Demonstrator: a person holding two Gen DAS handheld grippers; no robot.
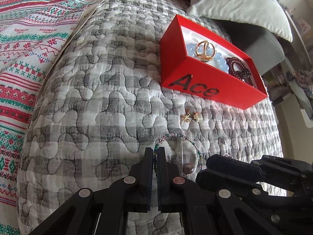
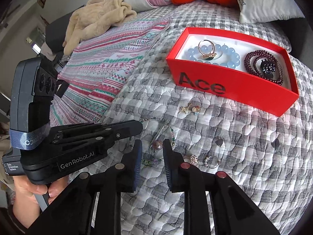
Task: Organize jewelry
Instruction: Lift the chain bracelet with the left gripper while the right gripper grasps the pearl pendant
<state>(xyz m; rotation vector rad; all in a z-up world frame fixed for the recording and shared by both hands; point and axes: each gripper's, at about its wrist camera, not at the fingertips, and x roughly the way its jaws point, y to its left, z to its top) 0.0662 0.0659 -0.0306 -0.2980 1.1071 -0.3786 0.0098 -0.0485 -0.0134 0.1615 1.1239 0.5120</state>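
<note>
- A patterned blanket (image 1: 29,45) is lying far to the left of the left gripper (image 1: 156,152), on the grey checked quilt (image 1: 101,82).
- The left gripper is clenching its jaws on the beaded bracelet (image 1: 177,136), whose loop is arching just ahead and to the right of the tips, with a brown bead (image 1: 189,168) hanging inside it.
- Small gold earrings (image 1: 190,116) are lying ahead of those jaws, between the bracelet and the red box (image 1: 205,90).
- The box is sitting further ahead and right, holding a blue bead bracelet (image 2: 230,55), a gold ring (image 2: 207,49) on top of it, and a dark red bead coil (image 2: 264,64).
- The right gripper (image 2: 152,146) is hanging with jaws released, the bracelet's bead between the tips.
- Two sparkly rings (image 2: 203,159) are lying just right of the right jaw.
</note>
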